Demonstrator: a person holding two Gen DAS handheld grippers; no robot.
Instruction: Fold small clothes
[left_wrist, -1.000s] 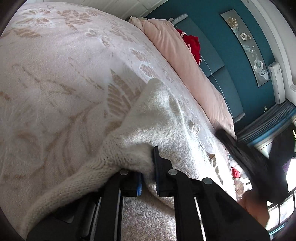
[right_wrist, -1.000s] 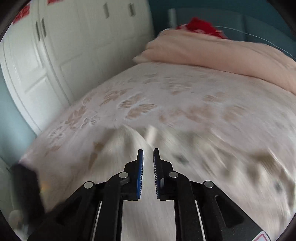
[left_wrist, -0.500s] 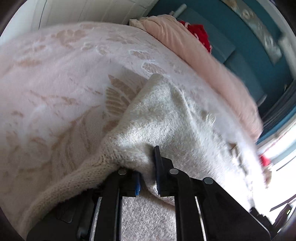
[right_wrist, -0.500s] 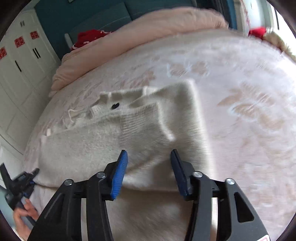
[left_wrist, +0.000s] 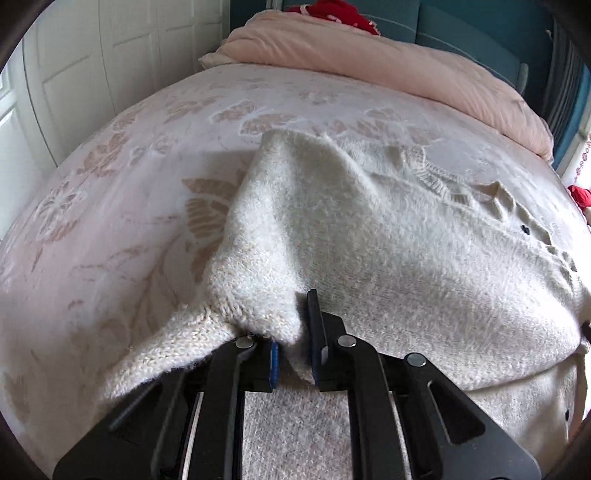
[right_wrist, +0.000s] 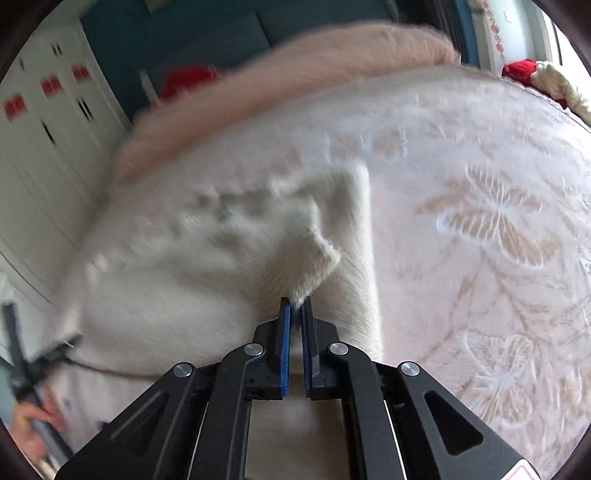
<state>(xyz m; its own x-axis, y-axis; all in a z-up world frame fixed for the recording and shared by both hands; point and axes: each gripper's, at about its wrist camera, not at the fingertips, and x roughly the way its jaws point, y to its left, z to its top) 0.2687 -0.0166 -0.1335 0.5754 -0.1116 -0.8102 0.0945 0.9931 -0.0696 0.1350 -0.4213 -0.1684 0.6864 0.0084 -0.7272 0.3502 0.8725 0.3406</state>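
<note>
Left wrist view first: we see the bed, covered in a pale pink floral spread, filling most of the frame. On the far side of the bed from our sweater lies a rolled peach duvet, with something red behind it against a teal headboard. White wardrobe doors stand off the bed's left side.

Next in size, the cream knit sweater sits in the middle of the bed, spread flat to the right, with its collar toward the duvet. Its left edge is lifted into a peaked fold above the spread, and a ribbed strip trails down toward the near left.

Our left gripper is clamped tight on that lifted edge, knit bunched between the blue pads, jaws nearly together.

Right wrist view, blurred: same bed, the sweater on its left half, and the duvet beyond. Our right gripper has its jaws pressed almost together on a small tuft of a ribbed cuff, which stands up just past the tips; those jaws have just been closing. At the sweater's near left corner we make out the left gripper and a hand on its handle.
</note>
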